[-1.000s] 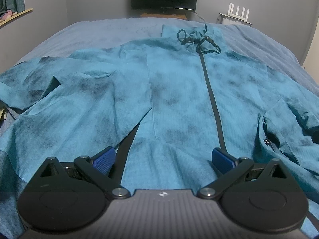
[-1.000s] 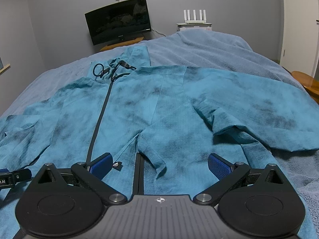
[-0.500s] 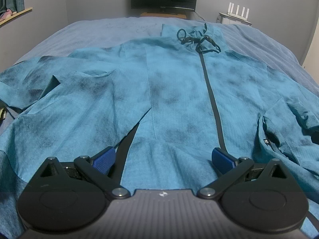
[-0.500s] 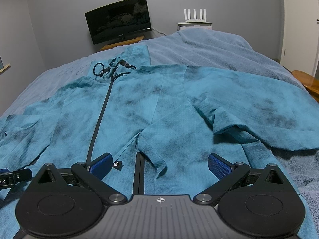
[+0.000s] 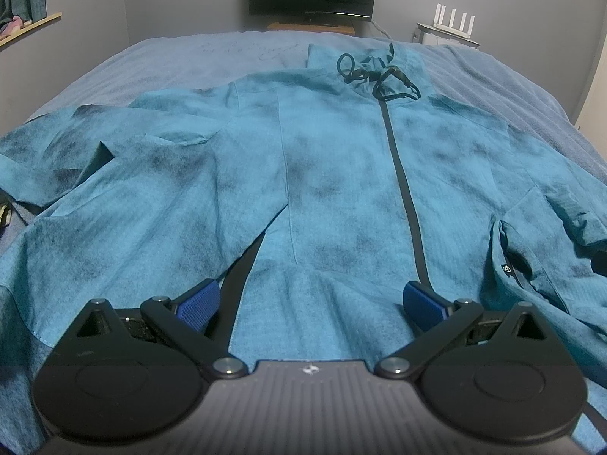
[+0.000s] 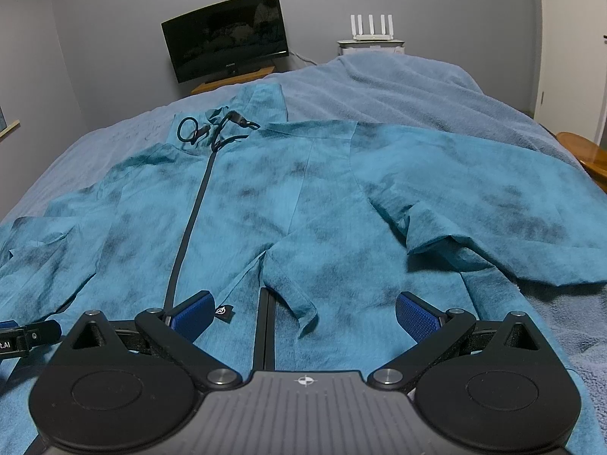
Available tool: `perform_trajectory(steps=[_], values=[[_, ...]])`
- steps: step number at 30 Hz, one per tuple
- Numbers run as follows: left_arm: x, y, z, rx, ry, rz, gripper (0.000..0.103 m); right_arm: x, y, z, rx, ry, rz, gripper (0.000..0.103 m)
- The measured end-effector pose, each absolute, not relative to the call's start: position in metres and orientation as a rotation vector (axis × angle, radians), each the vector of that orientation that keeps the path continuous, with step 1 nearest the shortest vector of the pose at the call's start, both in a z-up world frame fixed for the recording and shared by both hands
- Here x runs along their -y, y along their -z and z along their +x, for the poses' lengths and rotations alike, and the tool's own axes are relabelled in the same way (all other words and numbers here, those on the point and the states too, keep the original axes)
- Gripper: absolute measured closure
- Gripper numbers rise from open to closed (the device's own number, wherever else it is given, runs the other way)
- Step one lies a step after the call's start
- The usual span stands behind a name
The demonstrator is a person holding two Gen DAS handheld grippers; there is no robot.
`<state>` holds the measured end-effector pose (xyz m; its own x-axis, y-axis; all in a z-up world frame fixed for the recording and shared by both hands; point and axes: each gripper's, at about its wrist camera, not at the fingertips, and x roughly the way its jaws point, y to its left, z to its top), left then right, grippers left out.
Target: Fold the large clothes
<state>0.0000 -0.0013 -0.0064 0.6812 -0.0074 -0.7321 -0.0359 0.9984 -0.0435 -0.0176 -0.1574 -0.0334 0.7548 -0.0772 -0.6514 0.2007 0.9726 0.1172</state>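
- Garment under work: a large teal jacket of thin mottled fabric (image 5: pixel 334 174), laid front-up and spread flat on a grey-blue bed cover (image 5: pixel 182 57); its hood end points toward the black monitor (image 6: pixel 227 38) at the far wall, its hem lies nearest the cameras.
- Dark centre zip (image 5: pixel 402 174) is seen closed along the front; black drawcords (image 5: pixel 379 76) are coiled at the collar.
- Sleeves are spread outward on both sides; the right sleeve (image 6: pixel 493 220) lies creased across the cover, the left sleeve (image 5: pixel 76 151) is rumpled with a folded-over flap.
- Left gripper (image 5: pixel 311 299) is held over the hem, left of the zip; its blue pads are spread wide apart and nothing is clamped between them.
- Right gripper (image 6: pixel 303 313) is held over the hem, right of the zip, jaws likewise wide apart and empty; a loose pleat of fabric sits between them without being pinched.
- Step judged: the very start, approach to the hem or sides; no fold is made yet.
- Next move, as judged: each tool is to be lowered onto a fabric edge and closed on it, most likely a sleeve or side panel, which is then carried inward toward the zip line.
- Caution noted: the fabric is thin and limp, so a shallow bite is likely to slip.
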Motion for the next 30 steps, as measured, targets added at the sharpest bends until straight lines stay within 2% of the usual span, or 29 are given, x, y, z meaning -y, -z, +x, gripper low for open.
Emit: perform_trajectory(steps=[25, 30], values=[[0.0003, 0.0063, 0.0004, -0.824, -0.014, -0.058, 0.000, 0.1572, 0.0345, -0.0173, -0.703, 0.152, 0.189, 0.000], [-0.0012, 0.0115, 0.0014, -0.844, -0.010, -0.078, 0.000, 0.1617, 0.0301, -0.0239, -0.645, 0.143, 0.240, 0.000]])
